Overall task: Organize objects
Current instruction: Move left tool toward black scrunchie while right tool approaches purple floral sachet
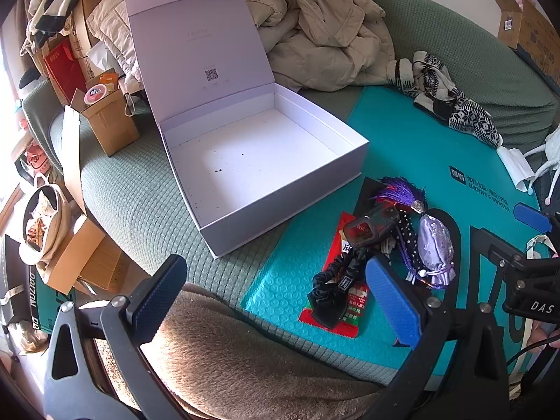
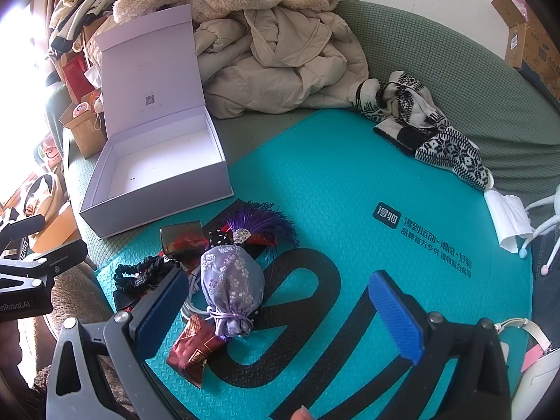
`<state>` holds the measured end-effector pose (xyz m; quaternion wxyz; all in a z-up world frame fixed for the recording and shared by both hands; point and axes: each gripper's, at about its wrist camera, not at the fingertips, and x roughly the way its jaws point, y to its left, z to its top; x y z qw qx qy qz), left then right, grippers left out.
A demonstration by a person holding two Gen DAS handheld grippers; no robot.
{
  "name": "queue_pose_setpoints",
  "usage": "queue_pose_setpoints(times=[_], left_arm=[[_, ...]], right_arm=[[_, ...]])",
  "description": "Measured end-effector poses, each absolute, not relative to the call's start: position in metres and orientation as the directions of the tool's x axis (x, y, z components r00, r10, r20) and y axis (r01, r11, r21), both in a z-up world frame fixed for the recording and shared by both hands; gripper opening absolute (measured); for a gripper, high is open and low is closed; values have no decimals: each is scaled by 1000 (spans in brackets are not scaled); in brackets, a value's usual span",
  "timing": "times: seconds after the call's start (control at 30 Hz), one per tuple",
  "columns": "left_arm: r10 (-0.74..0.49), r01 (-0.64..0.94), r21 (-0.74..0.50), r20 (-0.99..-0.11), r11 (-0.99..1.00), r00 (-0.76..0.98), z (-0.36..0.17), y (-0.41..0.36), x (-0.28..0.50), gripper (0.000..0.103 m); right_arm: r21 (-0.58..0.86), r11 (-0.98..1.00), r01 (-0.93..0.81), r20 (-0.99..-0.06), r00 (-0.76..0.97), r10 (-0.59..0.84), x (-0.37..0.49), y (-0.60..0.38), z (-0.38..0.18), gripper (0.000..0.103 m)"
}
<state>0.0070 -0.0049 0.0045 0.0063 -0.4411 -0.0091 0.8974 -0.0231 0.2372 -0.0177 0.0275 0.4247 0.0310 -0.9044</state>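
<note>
Both hand-held grippers wide and empty; right hand-held gripper [image 2: 276,318] should close on the lavender pouch [image 2: 231,280] body, then carry it into the white box [image 2: 154,171].

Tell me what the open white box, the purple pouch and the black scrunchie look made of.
White box: rigid paperboard, matte, going by its crisp folded edges and hinged lid.
Purple pouch: satin-like fabric, with a soft sheen, floral embroidery and a drawstring.
Black scrunchie: gathered glossy fabric, probably satin over elastic.

Open white box [image 1: 252,161], upright lid [image 1: 196,49] behind.
</note>
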Motion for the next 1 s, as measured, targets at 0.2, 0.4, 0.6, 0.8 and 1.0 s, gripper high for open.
queue_pose_setpoints(times=[0.2, 0.4, 0.6, 0.8, 1.0], left_arm=[[19, -5, -20, -797, -1000, -604, 3, -4, 6, 102], [21, -7, -22, -799, -1000, -601, 0, -2, 7, 102], [22, -8, -22, -799, -1000, -600, -1, -2, 7, 102], [26, -10, -25, -801, -1000, -598, -4, 1, 8, 102], [30, -12, -28, -803, -1000, -595, -4, 2, 8, 102]], right_arm=[[-33, -997, 76, -769, -639, -23, -22, 238, -18, 102], [-29, -996, 88, -765, -643, -35, -21, 237, -17, 102], [-30, -995, 95, -764, -644, -38, -21, 235, -16, 102], [-29, -995, 100, -764, -644, -42, -22, 234, -15, 102], [-17, -994, 112, -761, -646, -60, -21, 233, -15, 102]])
